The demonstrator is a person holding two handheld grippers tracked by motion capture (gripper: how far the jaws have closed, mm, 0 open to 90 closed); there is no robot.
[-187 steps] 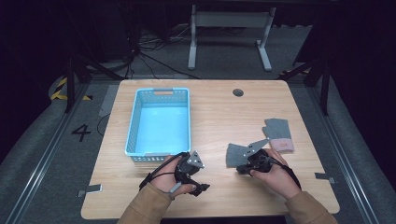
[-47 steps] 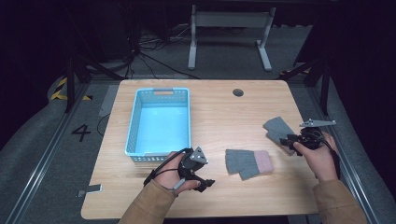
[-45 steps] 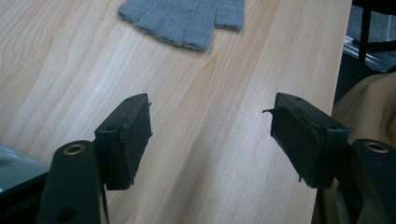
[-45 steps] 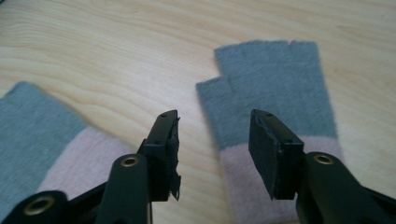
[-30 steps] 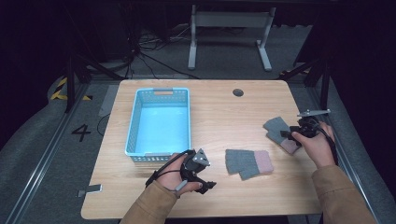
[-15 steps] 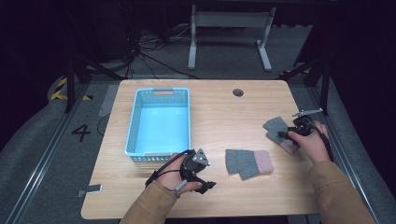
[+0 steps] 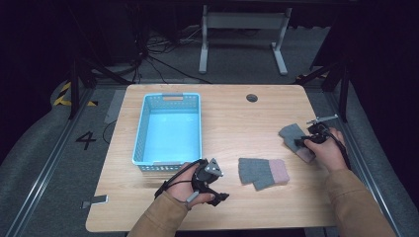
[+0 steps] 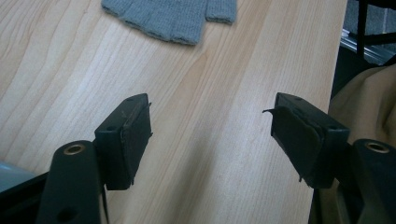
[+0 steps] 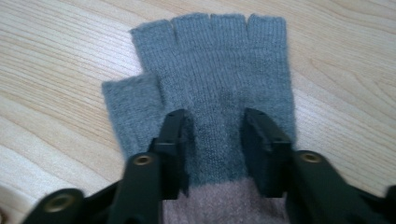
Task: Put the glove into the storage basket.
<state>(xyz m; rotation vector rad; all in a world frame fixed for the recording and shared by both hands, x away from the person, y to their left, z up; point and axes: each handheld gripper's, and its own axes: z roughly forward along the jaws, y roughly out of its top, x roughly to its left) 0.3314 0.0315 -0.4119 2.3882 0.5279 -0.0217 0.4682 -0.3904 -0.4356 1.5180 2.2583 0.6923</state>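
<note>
- Dark floor with cables and frame legs surrounds a pale wooden counter [image 7: 222, 118], which takes up the middle of the high view.
- Left of centre on it stands a blue basket [image 7: 168, 129], with nothing inside as far as that view shows.
- One glove [image 7: 262, 172], grey with a pink cuff, lies flat at lower centre, just right of the left hand; its grey end also shows at the top of the left tool view [image 8: 173, 16].
- A second glove [image 7: 292, 136] lies at the right edge of the counter, under the right tool [image 7: 302, 143].
- In the right tool view this glove [image 9: 219, 79] lies fingers-up in the frame, pink cuff at the bottom. The right tool [image 9: 215, 140] has its jaws down on the knit, one on each side of the palm, and they have just been closing. They stand at a middling gap, with cloth between them. I cannot tell whether the pads are pinching it yet.
- The left tool [image 7: 210, 178] rests at the lower centre of the high view, near the basket's front edge. Its jaws [image 8: 212, 135] stand wide over bare wood, holding nothing.
- Judged from this, neither glove is in the basket. The grasp on the right glove looks only just begun; lifting it, carrying it over and dealing with the other glove all remain.
</note>
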